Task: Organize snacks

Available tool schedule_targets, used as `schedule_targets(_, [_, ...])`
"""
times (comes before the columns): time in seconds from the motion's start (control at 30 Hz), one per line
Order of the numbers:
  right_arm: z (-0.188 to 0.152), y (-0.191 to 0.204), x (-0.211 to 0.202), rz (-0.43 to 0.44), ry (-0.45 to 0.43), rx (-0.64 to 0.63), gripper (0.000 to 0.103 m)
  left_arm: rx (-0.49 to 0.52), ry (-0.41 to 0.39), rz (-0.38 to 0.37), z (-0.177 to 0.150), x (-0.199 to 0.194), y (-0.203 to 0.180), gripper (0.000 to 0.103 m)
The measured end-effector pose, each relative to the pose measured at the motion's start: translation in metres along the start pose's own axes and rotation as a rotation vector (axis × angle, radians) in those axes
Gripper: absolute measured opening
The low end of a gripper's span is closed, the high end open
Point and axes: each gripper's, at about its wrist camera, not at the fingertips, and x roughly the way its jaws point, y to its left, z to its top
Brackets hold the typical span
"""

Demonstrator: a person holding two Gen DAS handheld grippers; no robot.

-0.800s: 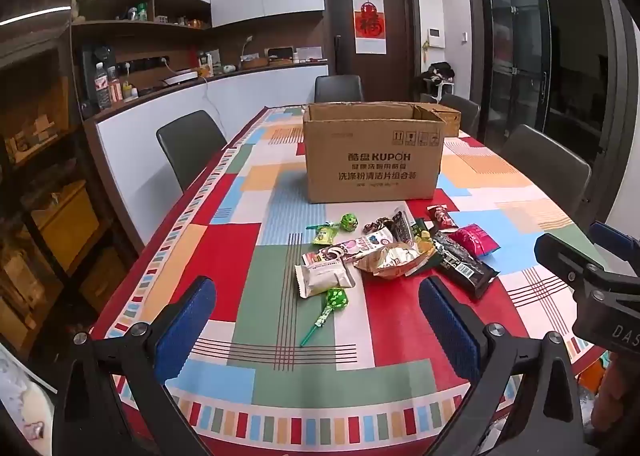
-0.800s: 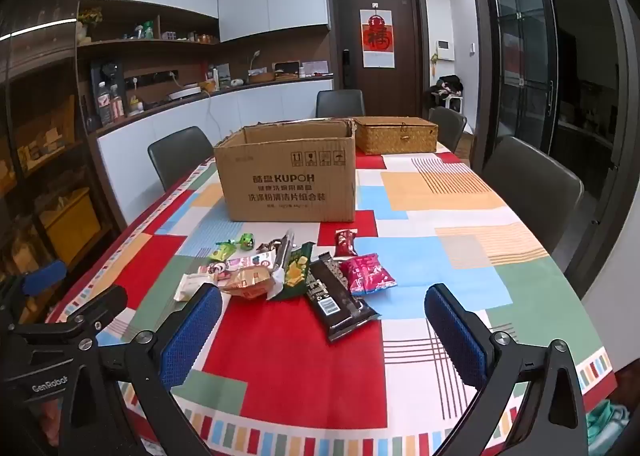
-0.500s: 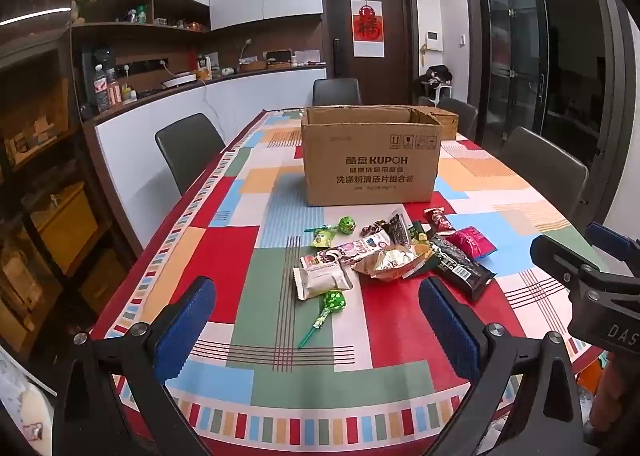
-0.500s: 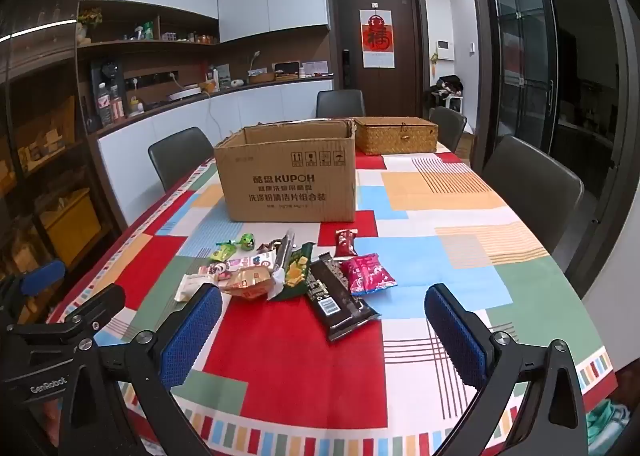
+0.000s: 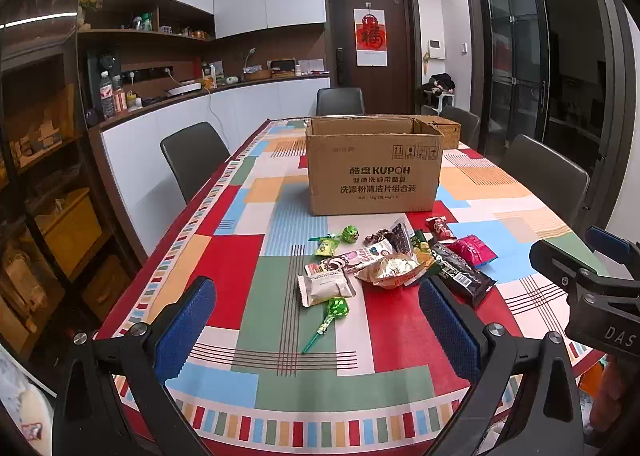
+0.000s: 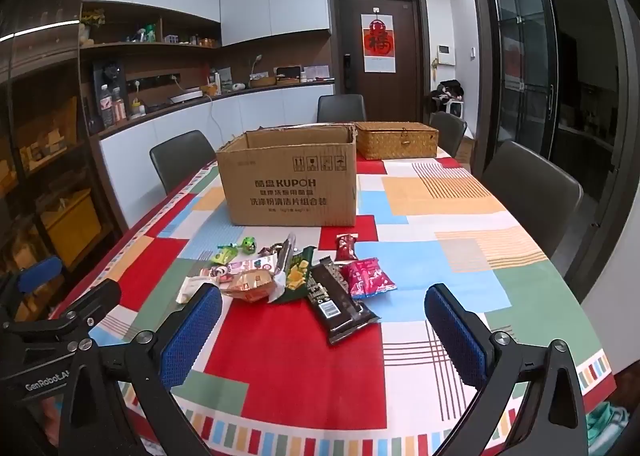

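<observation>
Both claws, left (image 5: 316,330) and right (image 6: 324,330), hang spread and empty with dimpled blue pads over crinkly foil snack packets (image 6: 296,280) heaped on the patchwork-clothed worktop (image 6: 304,368) before a corrugated cardboard box (image 6: 290,181).

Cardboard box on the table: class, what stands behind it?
Behind the cardboard box stands a woven lidded basket, beyond it dark chairs. The box hides the basket's left end.

one cardboard box (image 5: 374,171); one wicker basket (image 6: 396,139); two green lollipops (image 5: 335,308); four chairs (image 5: 194,159)
</observation>
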Motion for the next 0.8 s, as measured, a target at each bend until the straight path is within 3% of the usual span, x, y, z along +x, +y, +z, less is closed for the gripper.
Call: schedule_targets(0.8, [0.0027,-0.0009,-0.0036,0.004,-0.004,-0.001,0.102,0.006,0.001,-0.003,-0.0005,0.0003,-0.003,0.103])
